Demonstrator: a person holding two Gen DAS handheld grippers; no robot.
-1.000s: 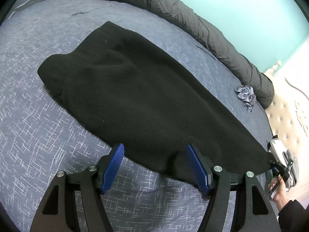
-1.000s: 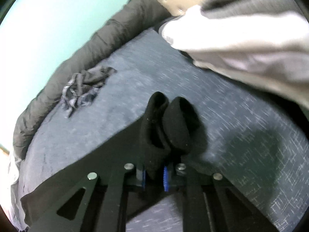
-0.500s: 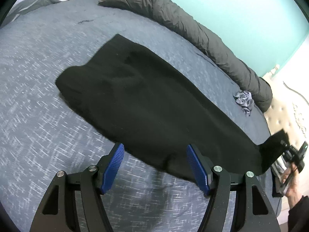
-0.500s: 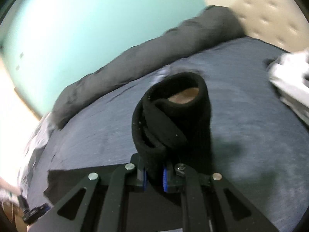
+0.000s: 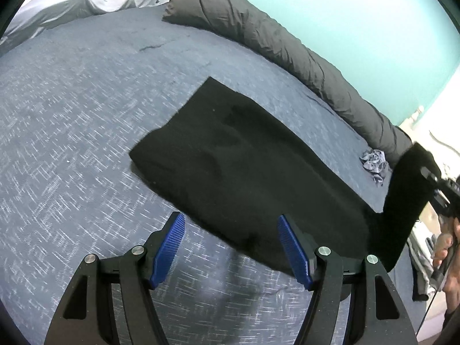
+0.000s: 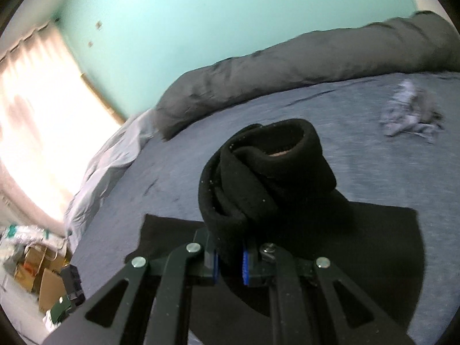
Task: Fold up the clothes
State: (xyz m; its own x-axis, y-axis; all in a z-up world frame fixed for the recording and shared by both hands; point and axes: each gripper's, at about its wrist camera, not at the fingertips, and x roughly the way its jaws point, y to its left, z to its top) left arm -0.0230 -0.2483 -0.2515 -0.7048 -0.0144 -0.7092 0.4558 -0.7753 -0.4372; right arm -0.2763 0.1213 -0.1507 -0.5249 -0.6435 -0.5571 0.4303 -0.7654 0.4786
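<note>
Black knit garment (image 5: 244, 155) lies flat on the bed (image 5: 72, 143) w/ one end lifted, looks soft, limp & light, so grab bunched edges: right gripper (image 6: 230, 261) pinches that end tight, left gripper (image 5: 230, 247) gapes empty.

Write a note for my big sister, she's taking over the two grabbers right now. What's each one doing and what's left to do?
Right gripper: shut on a bunched end of the black garment, lifted off the bed.
Left gripper: open, holding nothing, above the garment's near edge.
Garment: mostly flat on the bed, only the right-hand end raised.
Nearby: a small crumpled grey cloth beside the rolled dark duvet.
Done: one end picked up.
Left: probably carry that end over the flat part, lay it down and smooth the fold. No fold is finished yet.
</note>
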